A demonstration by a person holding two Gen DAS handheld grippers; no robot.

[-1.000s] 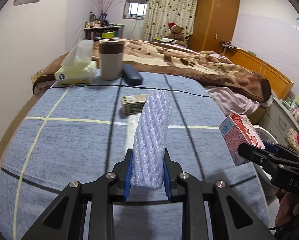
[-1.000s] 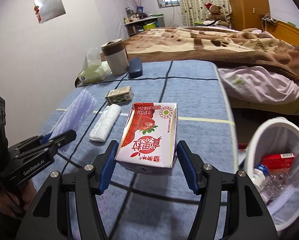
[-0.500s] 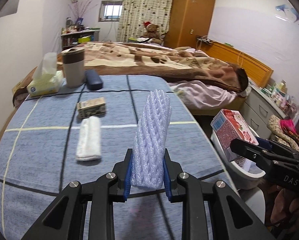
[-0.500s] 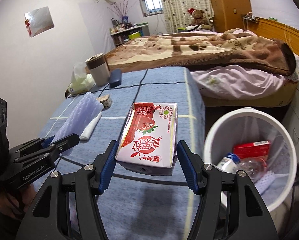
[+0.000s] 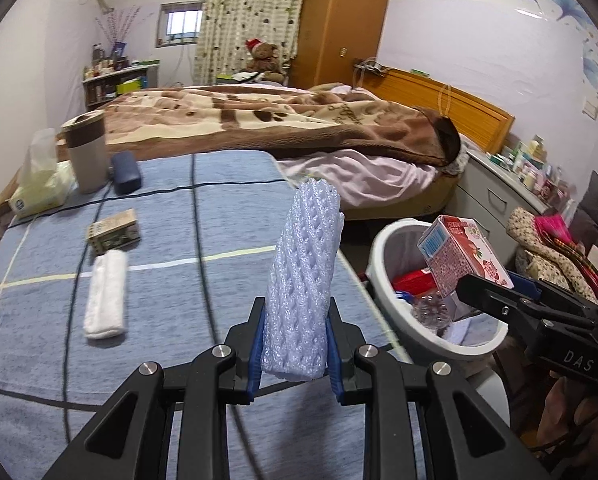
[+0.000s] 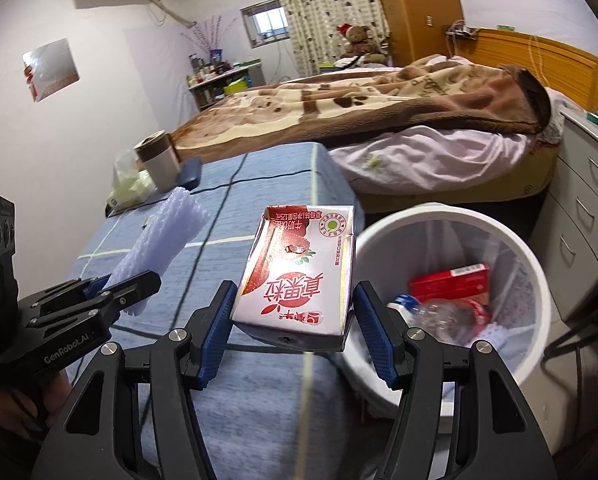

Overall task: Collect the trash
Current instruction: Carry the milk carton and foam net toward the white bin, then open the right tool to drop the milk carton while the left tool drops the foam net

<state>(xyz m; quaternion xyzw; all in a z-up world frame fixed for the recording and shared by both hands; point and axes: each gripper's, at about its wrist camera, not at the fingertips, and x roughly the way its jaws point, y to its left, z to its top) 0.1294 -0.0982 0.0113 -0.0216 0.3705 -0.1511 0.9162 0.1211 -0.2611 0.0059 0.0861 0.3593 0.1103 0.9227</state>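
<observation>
My left gripper (image 5: 295,356) is shut on a pale foam net sleeve (image 5: 305,276) that stands upright between its fingers, above the blue table's right edge. It also shows in the right wrist view (image 6: 159,244). My right gripper (image 6: 295,328) is shut on a red and white strawberry milk carton (image 6: 299,272), held at the near rim of the white trash bin (image 6: 535,276). In the left wrist view the carton (image 5: 463,256) hangs over the bin (image 5: 383,248). The bin holds a red box (image 6: 451,280) and a plastic bottle (image 6: 431,316).
On the blue tablecloth (image 5: 171,240) lie a rolled white towel (image 5: 105,296), a small box (image 5: 113,230), a dark case (image 5: 126,178), a cup (image 5: 87,152) and a tissue pack (image 5: 39,192). A bed (image 5: 279,128) stands behind, drawers (image 6: 587,196) at the right.
Both grippers have swung right, from over the table toward the bin. The carton has come from beside the bin to its rim. Both grips are unchanged.
</observation>
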